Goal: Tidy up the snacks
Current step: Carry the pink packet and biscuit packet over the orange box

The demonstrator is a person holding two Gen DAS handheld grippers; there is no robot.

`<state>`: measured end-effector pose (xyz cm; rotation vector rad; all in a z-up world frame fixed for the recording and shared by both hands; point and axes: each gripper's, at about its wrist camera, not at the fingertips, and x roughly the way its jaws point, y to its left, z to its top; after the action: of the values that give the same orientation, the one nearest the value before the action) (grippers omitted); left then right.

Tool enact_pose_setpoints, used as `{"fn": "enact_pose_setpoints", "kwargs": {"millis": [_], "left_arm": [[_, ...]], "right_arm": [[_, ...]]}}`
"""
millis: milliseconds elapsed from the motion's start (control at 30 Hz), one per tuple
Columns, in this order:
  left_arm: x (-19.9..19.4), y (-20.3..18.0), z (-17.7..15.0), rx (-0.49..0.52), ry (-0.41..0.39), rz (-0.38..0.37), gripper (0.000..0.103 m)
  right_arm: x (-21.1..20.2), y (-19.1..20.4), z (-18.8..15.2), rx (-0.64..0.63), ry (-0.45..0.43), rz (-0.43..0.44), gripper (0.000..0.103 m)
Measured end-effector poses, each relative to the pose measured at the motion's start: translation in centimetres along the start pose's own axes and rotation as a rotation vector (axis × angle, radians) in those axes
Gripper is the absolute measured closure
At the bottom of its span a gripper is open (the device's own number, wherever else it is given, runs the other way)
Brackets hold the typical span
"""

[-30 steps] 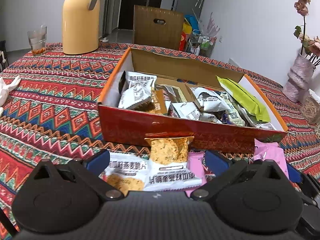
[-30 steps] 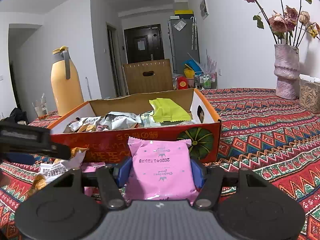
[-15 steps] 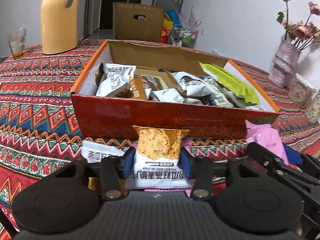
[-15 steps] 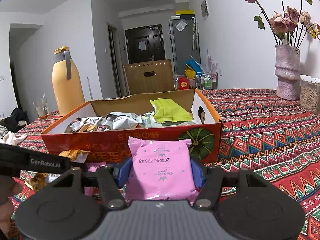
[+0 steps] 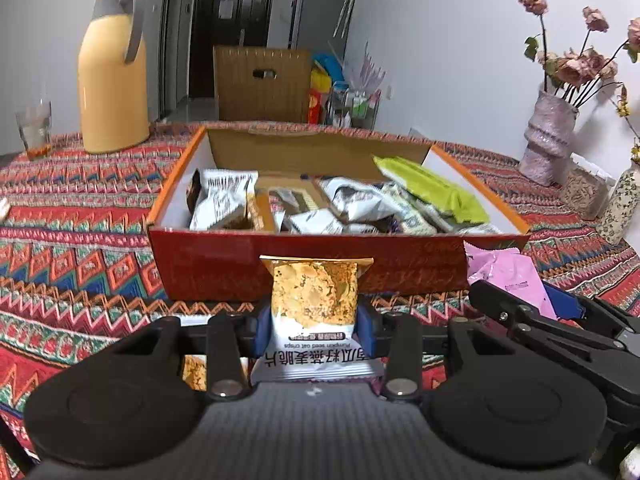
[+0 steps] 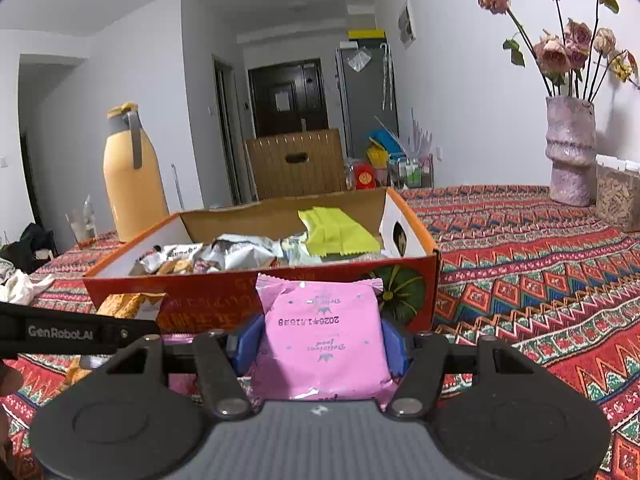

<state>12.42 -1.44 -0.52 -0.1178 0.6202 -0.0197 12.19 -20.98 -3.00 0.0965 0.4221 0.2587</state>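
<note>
A: Left gripper (image 5: 314, 330): blue fingers (image 5: 262, 330) pinching a pumpkin seed oat crisp packet (image 5: 314, 300), long axis pointing straight ahead at the red snack box (image 5: 224, 268), packet top just short of its near wall.

B: Right gripper (image 6: 322, 342): fingers (image 6: 246, 340) clamped on both sides of a pink snack packet (image 6: 324, 336), also upright and facing that box, near its pumpkin-printed corner.

A: Probably the carry-over step. Box dead ahead of both packets and a little higher, so up, over the near wall, then release.

B: Neither hand clearly nearer. Left lined up with the box's middle; right toward its right end, below the green packet (image 6: 338, 228).

A: Beyond the box: yellow thermos (image 5: 112, 92), drinking glass (image 5: 36, 128), flower vase (image 6: 570, 156) on the patterned bench (image 6: 540, 264).
</note>
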Motion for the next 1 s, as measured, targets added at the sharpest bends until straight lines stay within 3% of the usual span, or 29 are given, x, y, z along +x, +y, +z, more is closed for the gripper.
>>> {"fn": "enact_pose_setpoints", "kwargs": {"millis": [600,1000], "left_arm": [[-3.3,-1.0,5.3,0.026,-0.120,0.006,0.061],[0.2,-0.1,9.4,-0.043,-0.139,0.055,0.061]], "right_arm": [[-0.8,0.3,5.0,-0.035,-0.112,-0.007,0.042],[3.9,0.2,9.6,-0.026,-0.140,-0.046,0.042]]}}
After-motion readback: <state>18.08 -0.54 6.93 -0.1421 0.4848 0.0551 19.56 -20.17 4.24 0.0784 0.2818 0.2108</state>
